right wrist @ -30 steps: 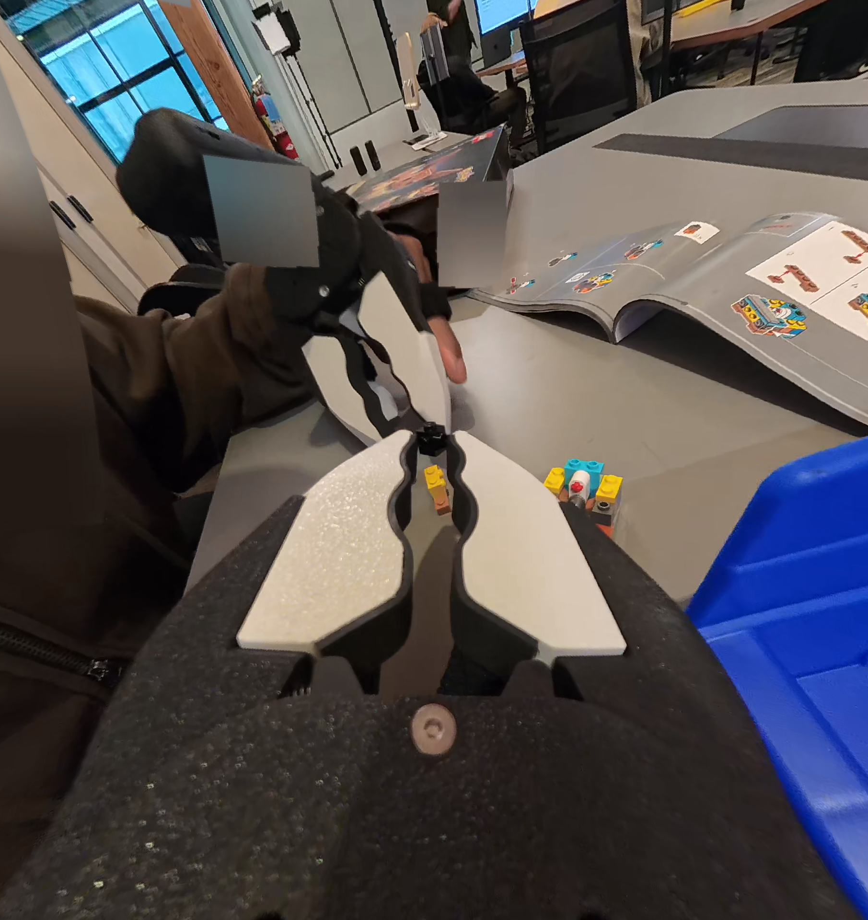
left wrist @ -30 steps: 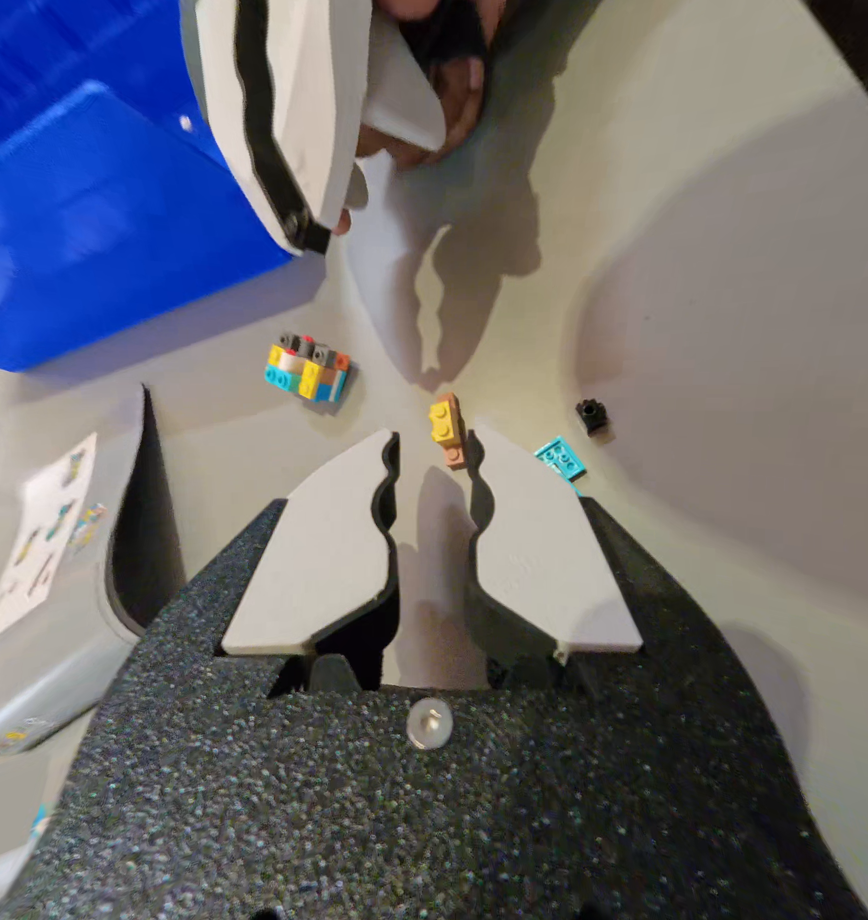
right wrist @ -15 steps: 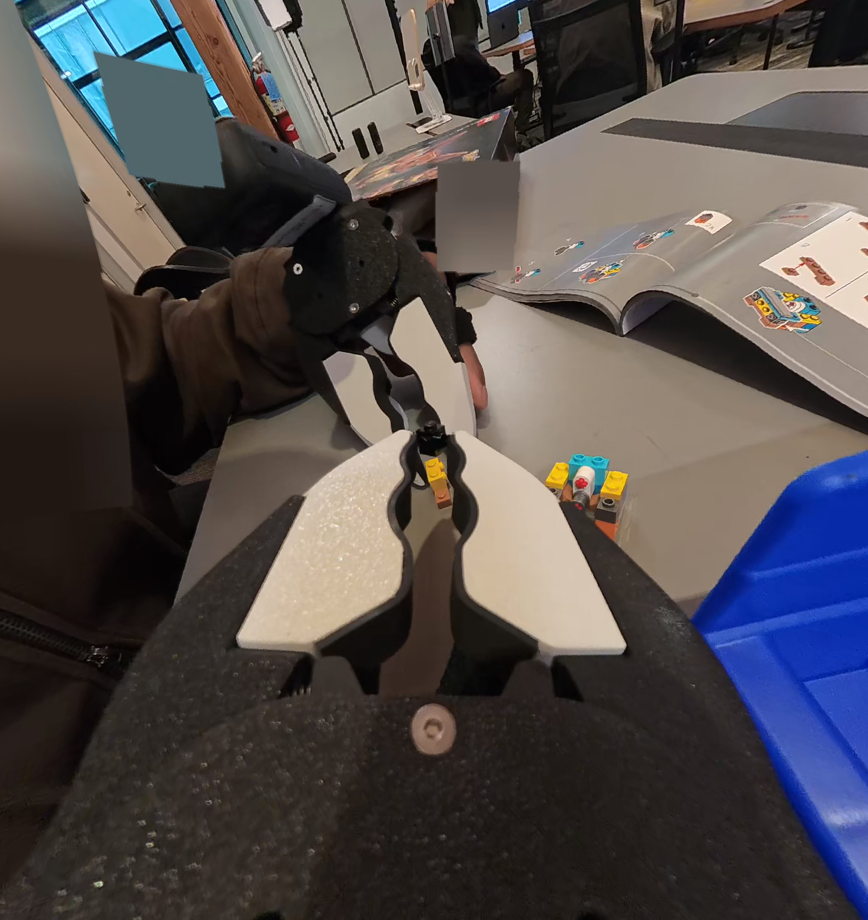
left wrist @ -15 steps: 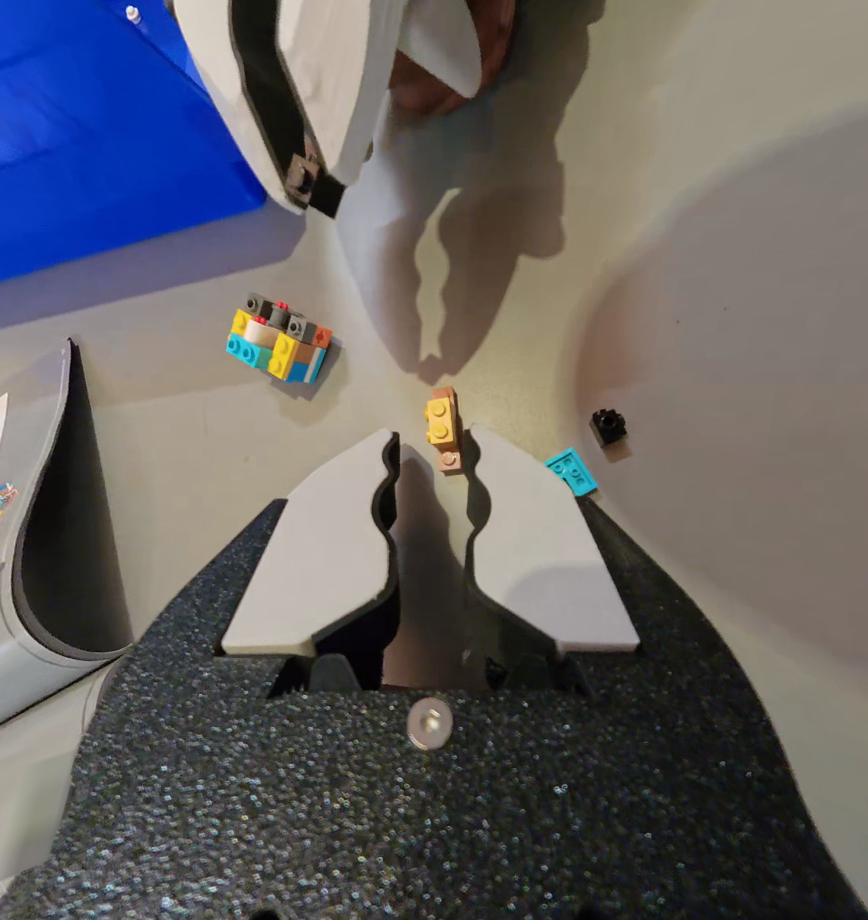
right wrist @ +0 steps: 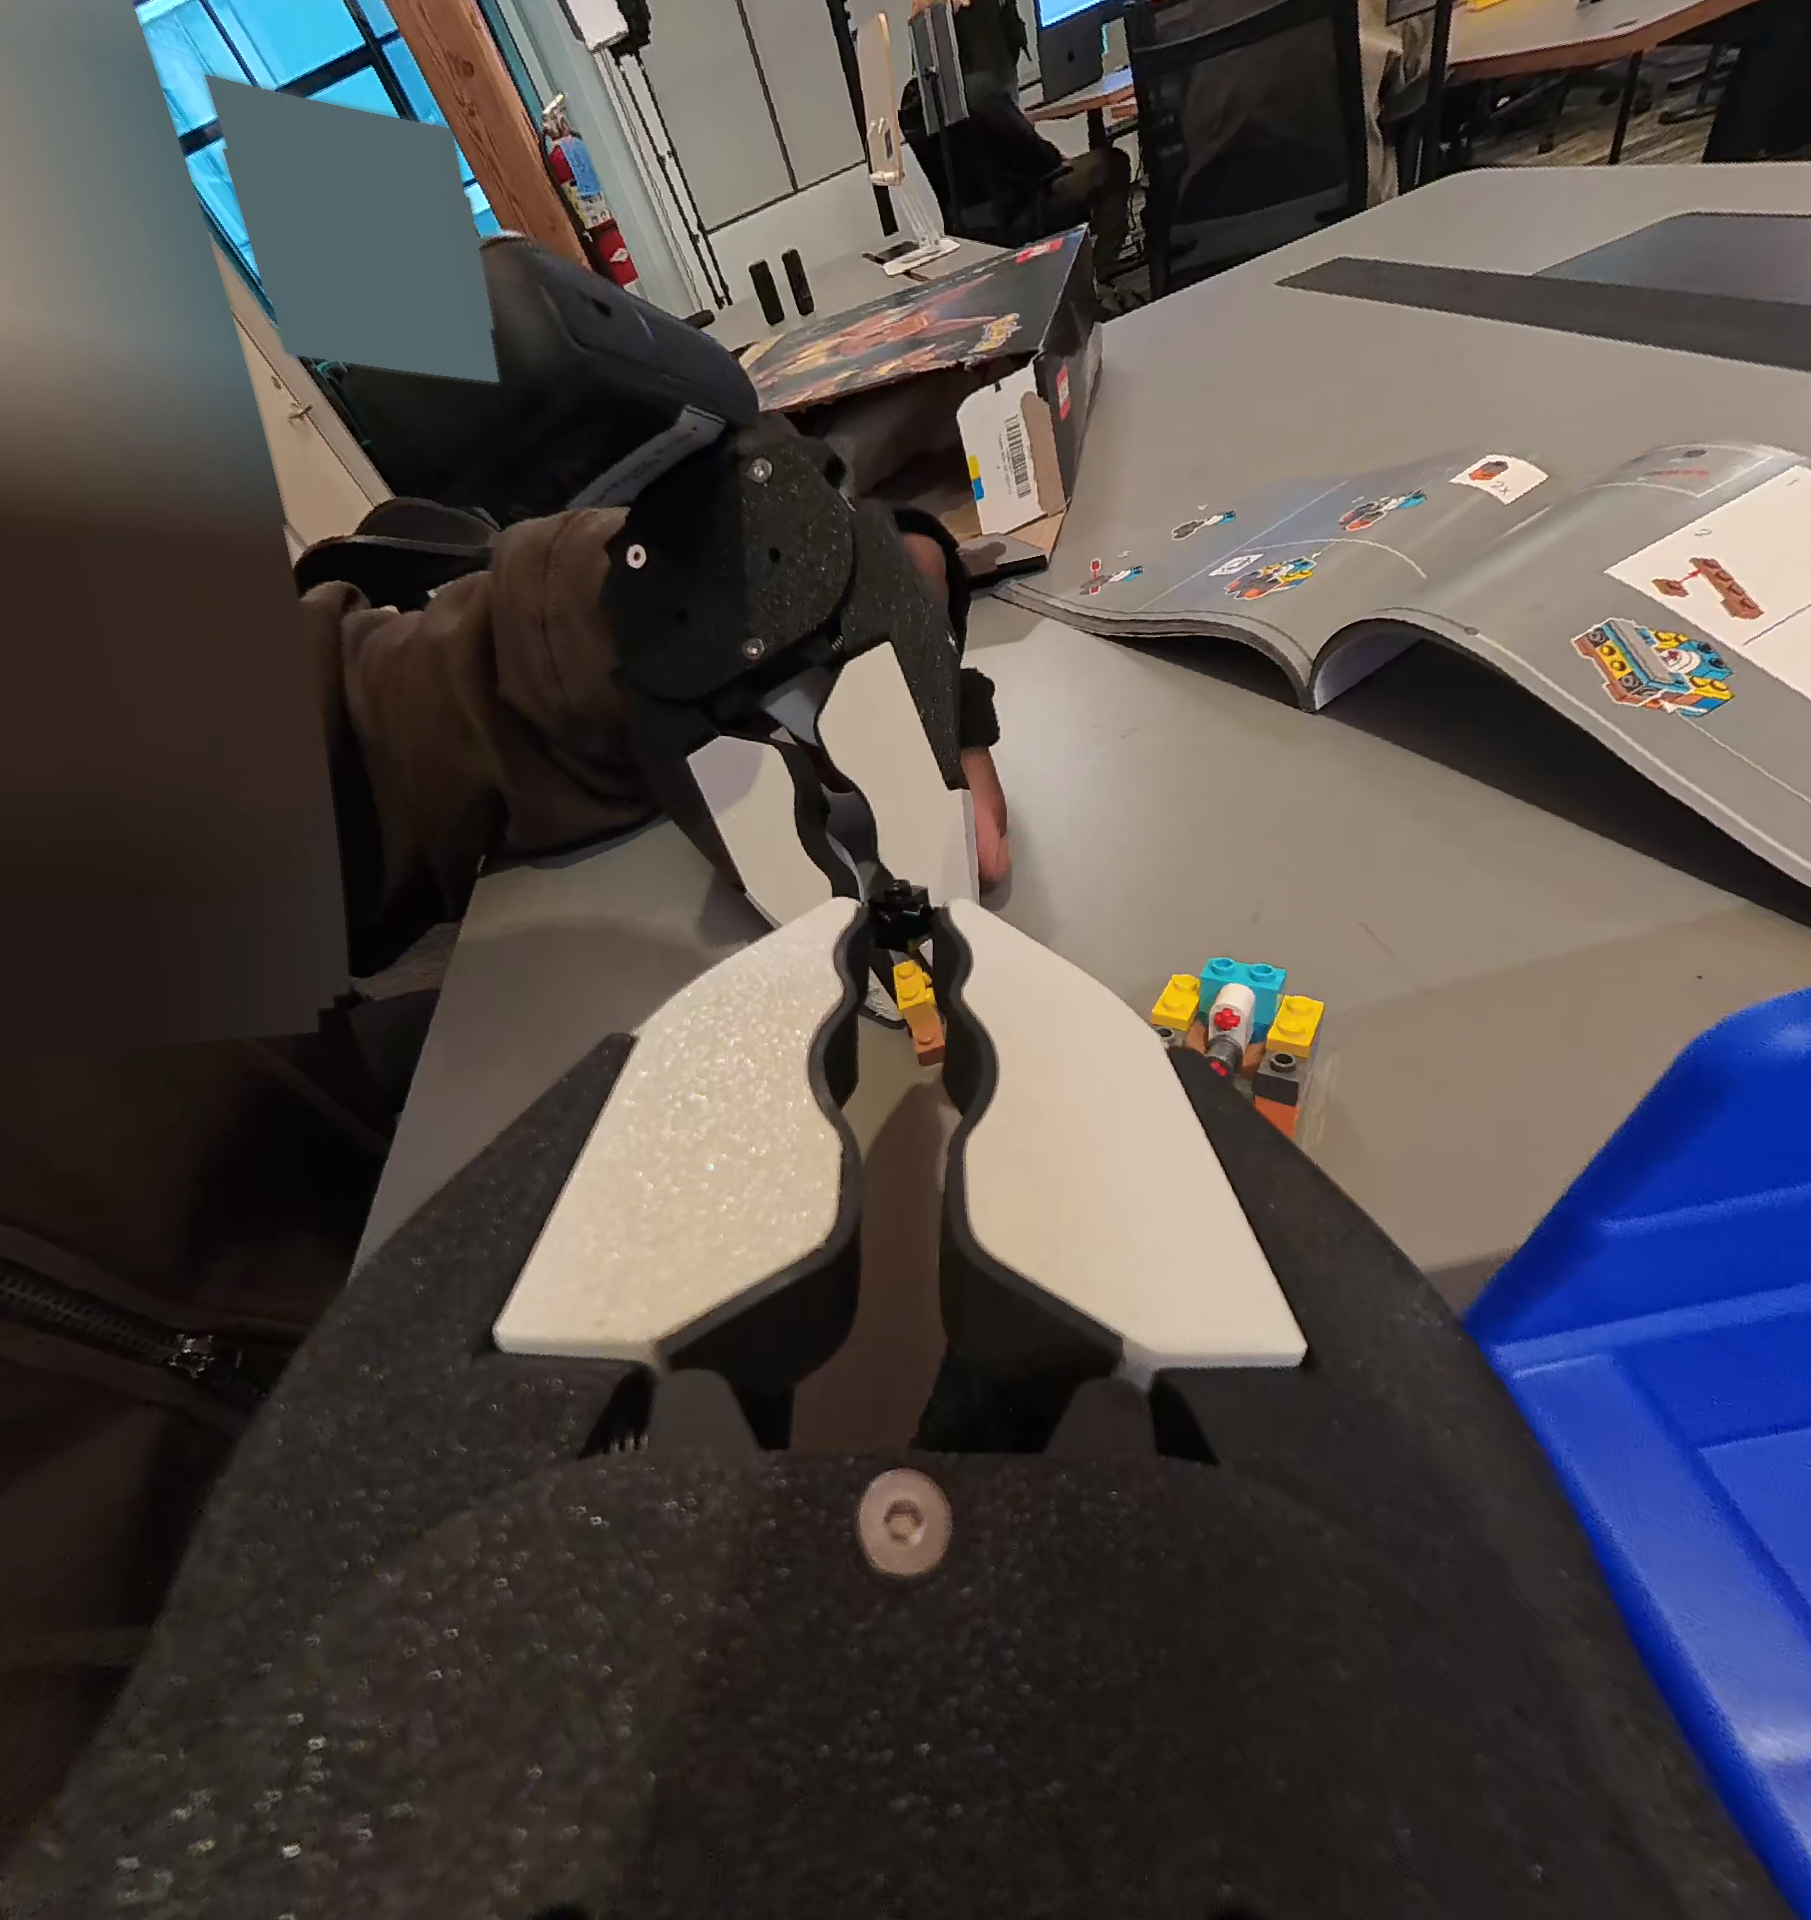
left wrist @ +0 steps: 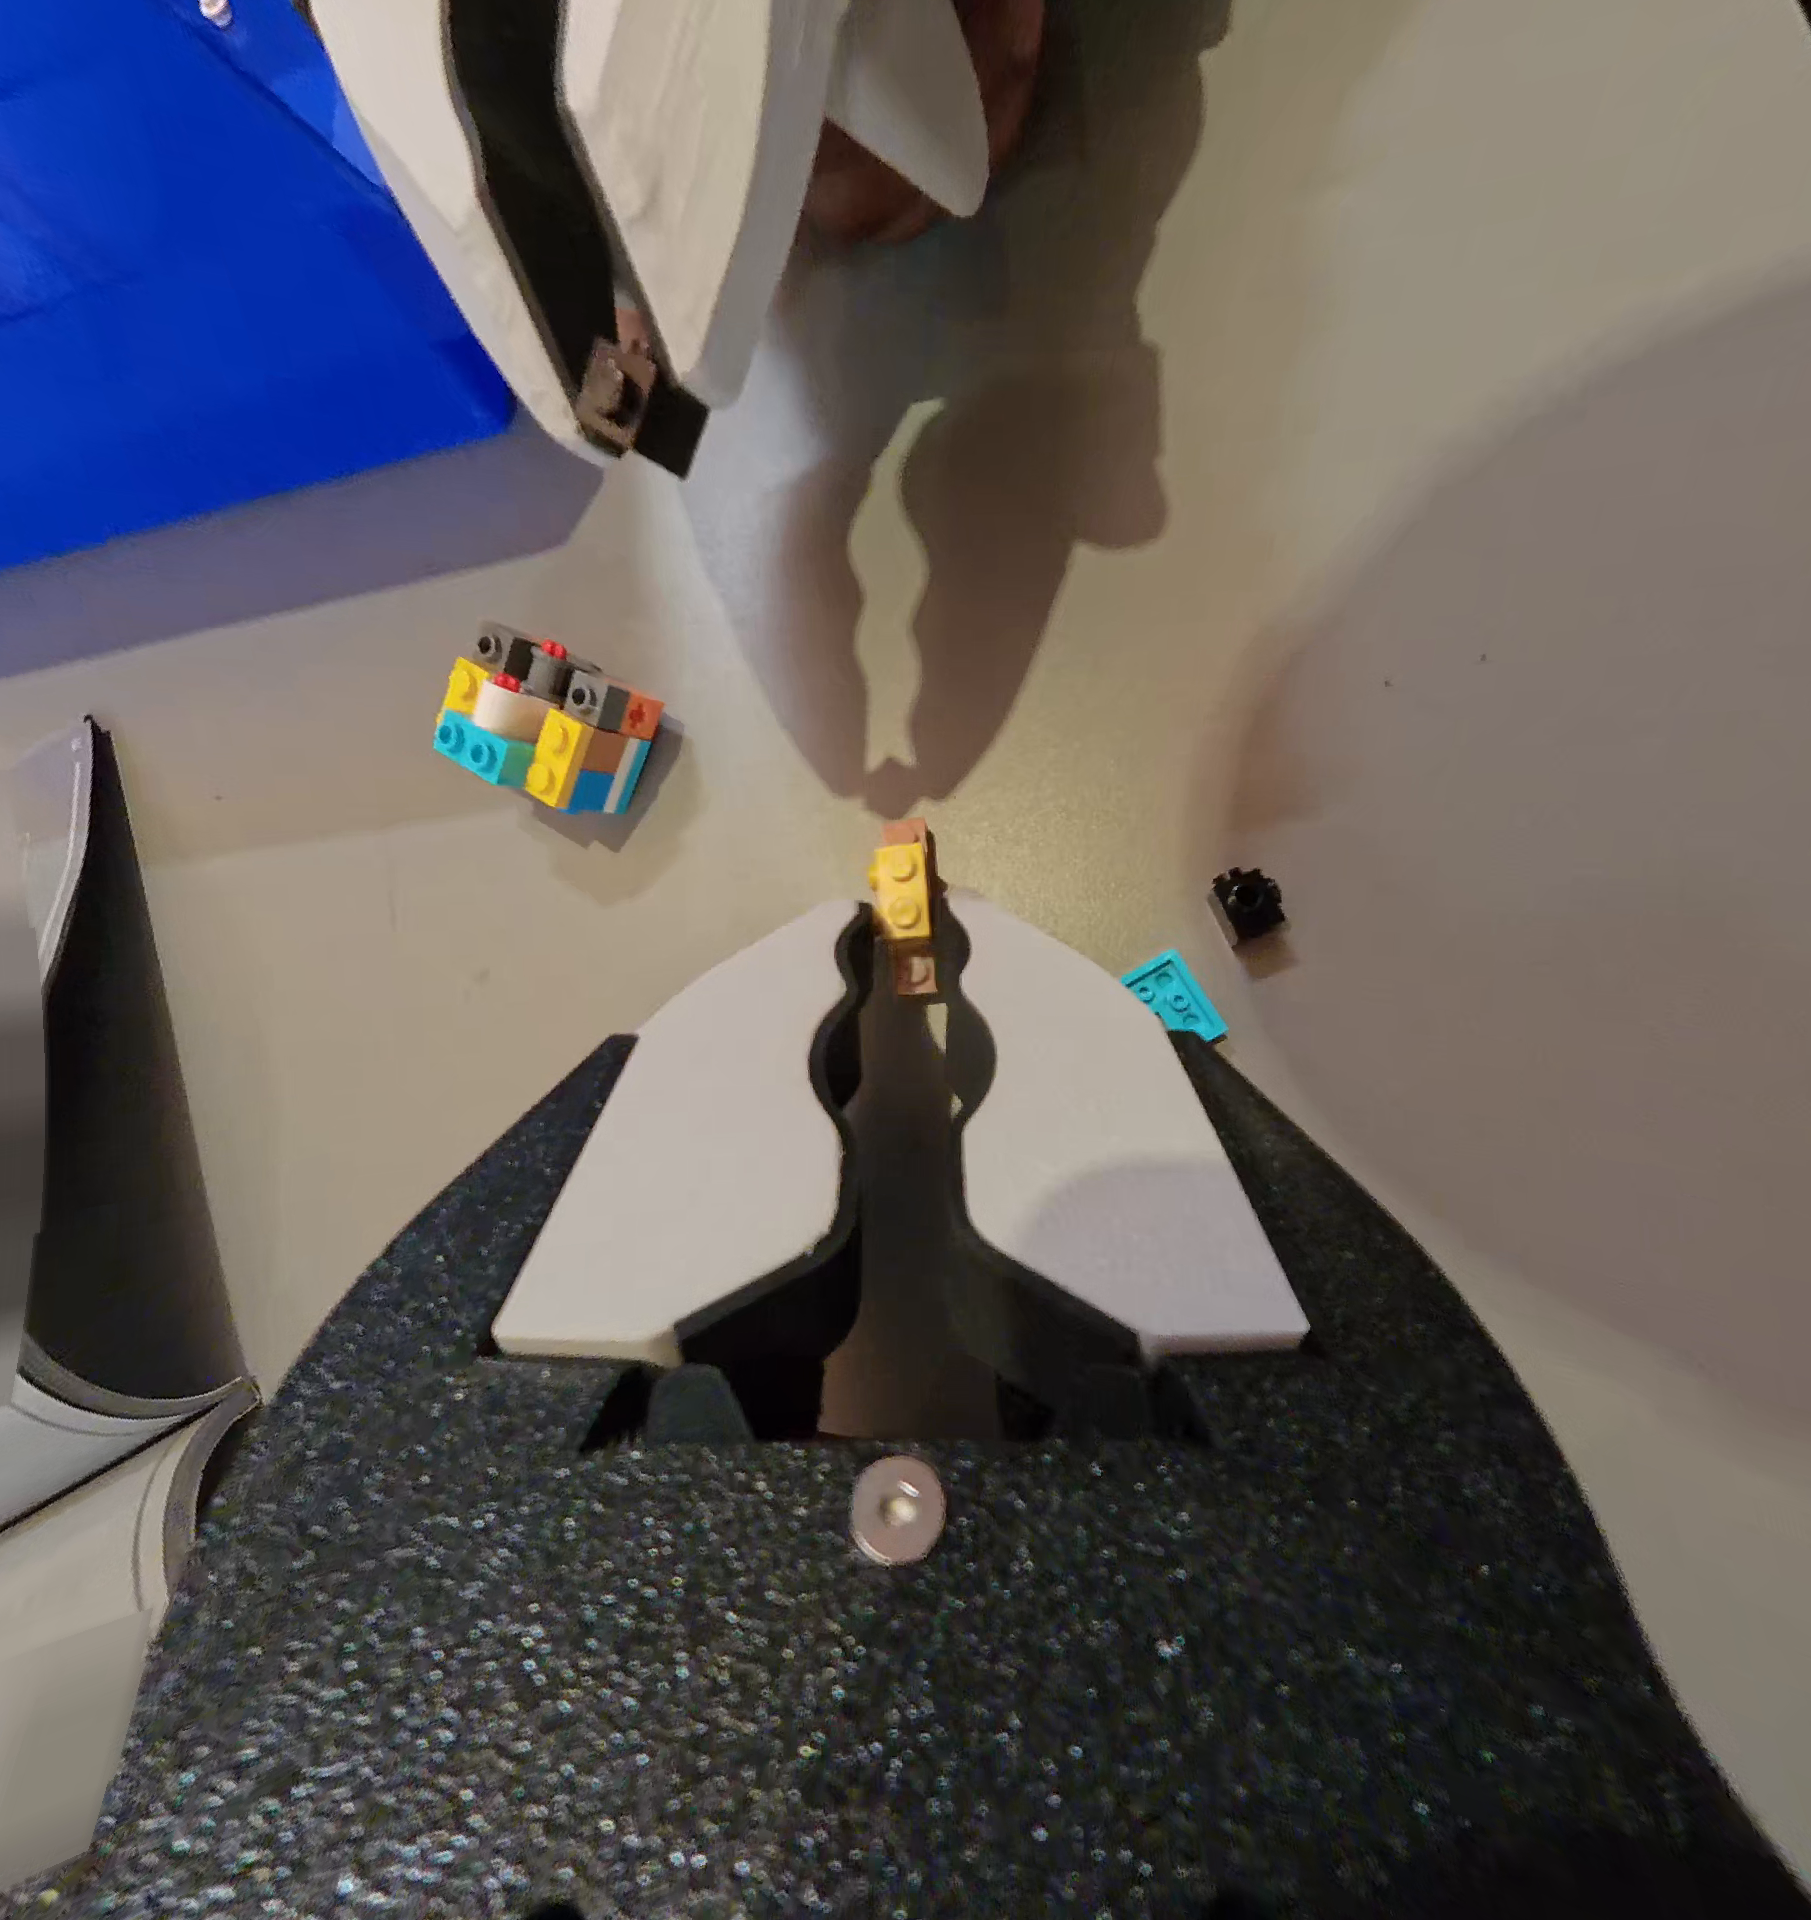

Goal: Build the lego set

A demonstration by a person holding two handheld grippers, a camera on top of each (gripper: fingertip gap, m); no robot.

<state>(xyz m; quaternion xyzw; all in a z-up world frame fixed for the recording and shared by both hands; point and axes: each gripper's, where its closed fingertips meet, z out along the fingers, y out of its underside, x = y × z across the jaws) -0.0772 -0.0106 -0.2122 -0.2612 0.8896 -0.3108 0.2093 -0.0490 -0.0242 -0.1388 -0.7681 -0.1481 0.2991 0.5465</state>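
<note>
My left gripper point(left wrist: 908, 916) points down at the grey table and is shut on a small yellow-and-brown brick piece point(left wrist: 903, 894), gripping its near end. The piece also shows in the right wrist view point(right wrist: 916, 1006). My right gripper point(right wrist: 906, 920) is shut on a tiny black piece point(right wrist: 899, 912) and holds it just above the yellow-and-brown piece. In the left wrist view the right gripper point(left wrist: 631, 405) hangs at the top with that dark piece point(left wrist: 615, 384) at its tips. A multicoloured part-built block point(left wrist: 548, 727) lies on the table to the left; it also shows in the right wrist view point(right wrist: 1239, 1029).
A loose black piece point(left wrist: 1249, 904) and a teal plate point(left wrist: 1176, 992) lie right of my left gripper. A blue bin point(right wrist: 1711, 1351) stands beside the block. An open instruction booklet point(right wrist: 1503, 582) and a cardboard box point(right wrist: 932, 332) lie farther back. A person's sleeve point(right wrist: 465, 707) holds the left gripper. Spacing between my two grippers at the tips: around 8 centimetres. Left tips and right tips are each some 6 centimetres from the multicoloured part-built block point(left wrist: 548, 727). The right camera catches it too, in the right wrist view point(right wrist: 1187, 1016).
My left gripper's fingers have closed in on the yellow-and-brown piece. My right gripper has come lower and nearer with the black piece.
</note>
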